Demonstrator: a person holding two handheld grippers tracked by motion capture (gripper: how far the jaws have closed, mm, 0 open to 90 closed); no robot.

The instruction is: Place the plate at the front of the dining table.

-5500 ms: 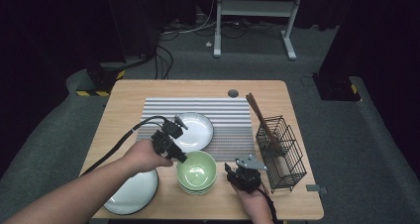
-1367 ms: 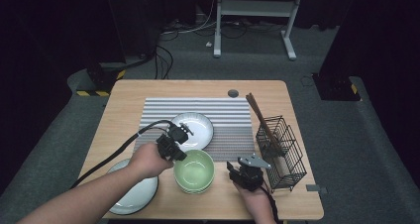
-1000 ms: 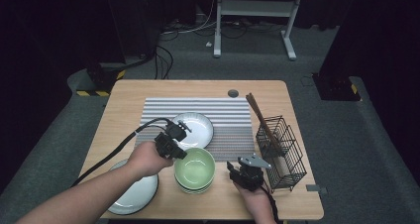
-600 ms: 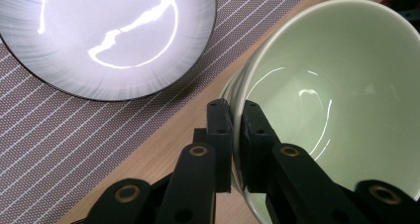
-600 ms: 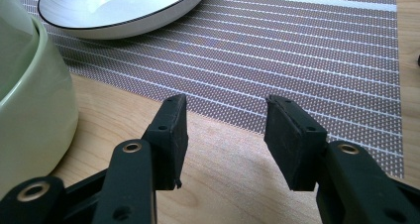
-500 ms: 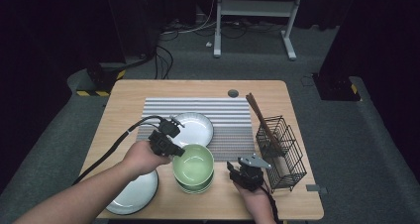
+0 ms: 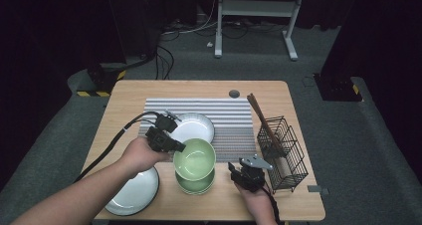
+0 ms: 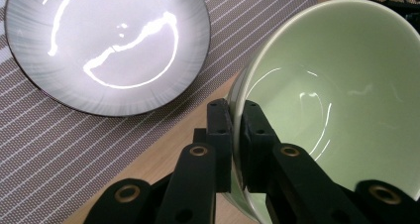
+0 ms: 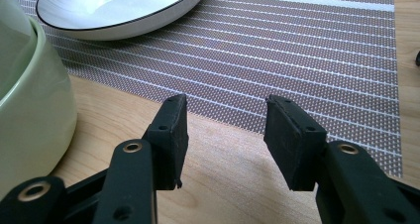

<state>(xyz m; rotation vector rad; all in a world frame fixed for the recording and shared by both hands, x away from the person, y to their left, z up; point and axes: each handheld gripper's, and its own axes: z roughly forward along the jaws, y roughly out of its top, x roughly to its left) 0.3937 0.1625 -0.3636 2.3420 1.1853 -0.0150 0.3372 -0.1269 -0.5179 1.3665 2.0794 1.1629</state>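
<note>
Your left gripper [image 8: 236, 140] pinches the rim of the pale green glazed ceramic bowl [image 7: 194, 158], lifted tilted above a second green bowl [image 7: 196, 184]. It's likely heavy, slick, breakable; grip deep on the rim.

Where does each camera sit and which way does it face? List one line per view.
High view: above the person's side, looking forward and down at the table; both forearms enter from below.
Left gripper view: rides the left gripper, looking along jaws clamped on the green bowl's rim.
Right gripper view: rides the right gripper, jaws apart above wood, facing the striped mat.
Shared: the white plate shows in all three.
</note>
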